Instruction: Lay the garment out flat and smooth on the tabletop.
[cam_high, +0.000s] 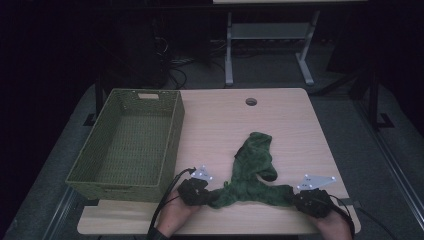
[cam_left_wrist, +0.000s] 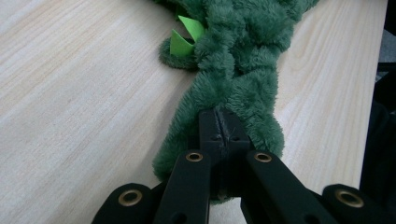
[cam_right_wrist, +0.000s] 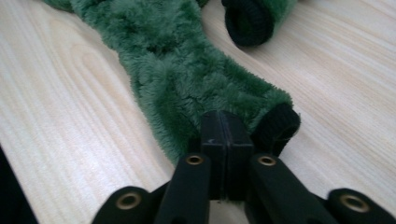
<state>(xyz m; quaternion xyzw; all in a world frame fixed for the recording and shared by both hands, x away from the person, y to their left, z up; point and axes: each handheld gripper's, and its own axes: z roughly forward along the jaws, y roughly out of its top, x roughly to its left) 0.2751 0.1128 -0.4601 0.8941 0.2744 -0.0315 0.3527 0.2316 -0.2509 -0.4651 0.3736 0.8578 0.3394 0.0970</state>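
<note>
Fleece garment (cam_high: 254, 170) judged light, limp, stretchy: pinched in closed jaws of left gripper (cam_high: 200, 192) and right gripper (cam_high: 306, 199), best held at cuffs.

The green woven basket (cam_high: 131, 145) walls off the table's left side, its right wall rising just beside the left gripper (cam_high: 199, 196), so a sideways pass there is blocked. The fuzzy green garment (cam_high: 255, 172) sprawls from the near edge toward the middle, stretched between the 2 grippers, with the right gripper (cam_high: 306, 201) at its other end. Bare light wood tabletop (cam_high: 215, 120) lies open beyond the garment, up to the round cable hole (cam_high: 251, 102), and along the right edge.
</note>
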